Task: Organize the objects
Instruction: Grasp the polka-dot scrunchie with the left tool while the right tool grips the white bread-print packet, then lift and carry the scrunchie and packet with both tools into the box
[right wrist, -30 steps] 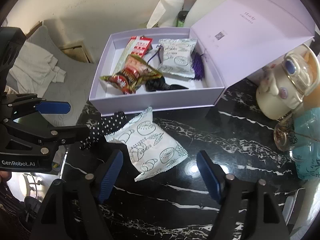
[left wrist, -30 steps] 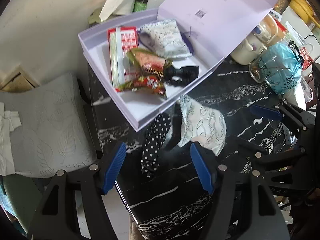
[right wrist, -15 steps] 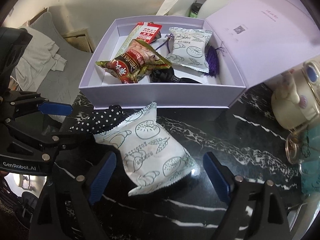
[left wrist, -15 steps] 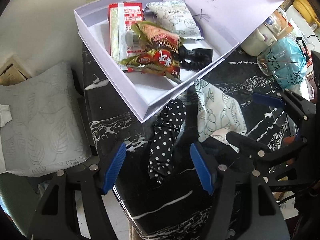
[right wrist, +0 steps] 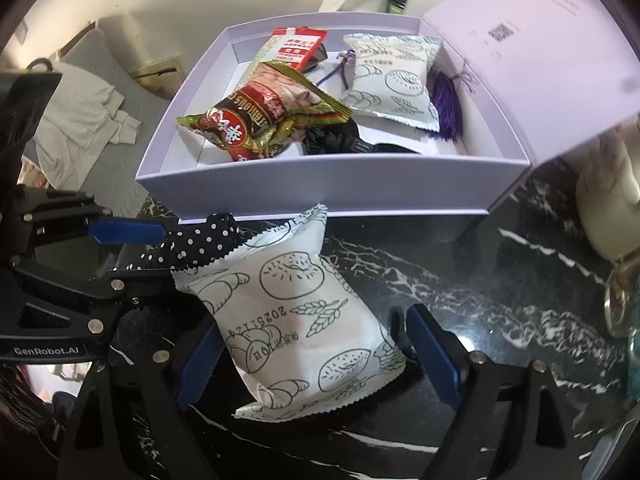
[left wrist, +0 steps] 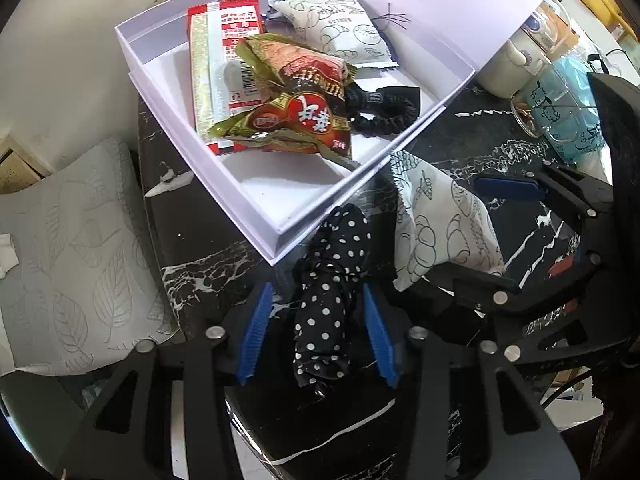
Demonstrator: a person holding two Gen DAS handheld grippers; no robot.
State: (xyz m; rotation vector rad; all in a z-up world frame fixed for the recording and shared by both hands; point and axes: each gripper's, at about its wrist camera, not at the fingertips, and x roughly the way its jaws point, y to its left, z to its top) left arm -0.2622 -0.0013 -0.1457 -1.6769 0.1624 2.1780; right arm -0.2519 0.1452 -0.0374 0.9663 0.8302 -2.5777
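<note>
A black polka-dot scrunchie (left wrist: 328,300) lies on the black marble table in front of an open lilac box (left wrist: 256,204). My left gripper (left wrist: 316,332) is open, its blue pads on either side of the scrunchie. A white bread packet (right wrist: 296,316) lies beside the scrunchie (right wrist: 192,246). My right gripper (right wrist: 316,356) is open around the packet (left wrist: 440,224), pads not pressing it. The box (right wrist: 320,192) holds a red-green snack bag (right wrist: 256,116), a red sachet (left wrist: 216,64), another white packet (right wrist: 396,80) and a black scrunchie (left wrist: 380,112).
A cream teapot (left wrist: 508,68) and a blue-filled glass (left wrist: 568,108) stand right of the box. A grey leaf-pattern cushion (left wrist: 68,256) lies off the table's left edge. The box lid (right wrist: 532,52) stands open at the back right.
Both grippers have moved forward and down. The left jaws have narrowed around the polka-dot scrunchie; the right pads now flank the white packet.
</note>
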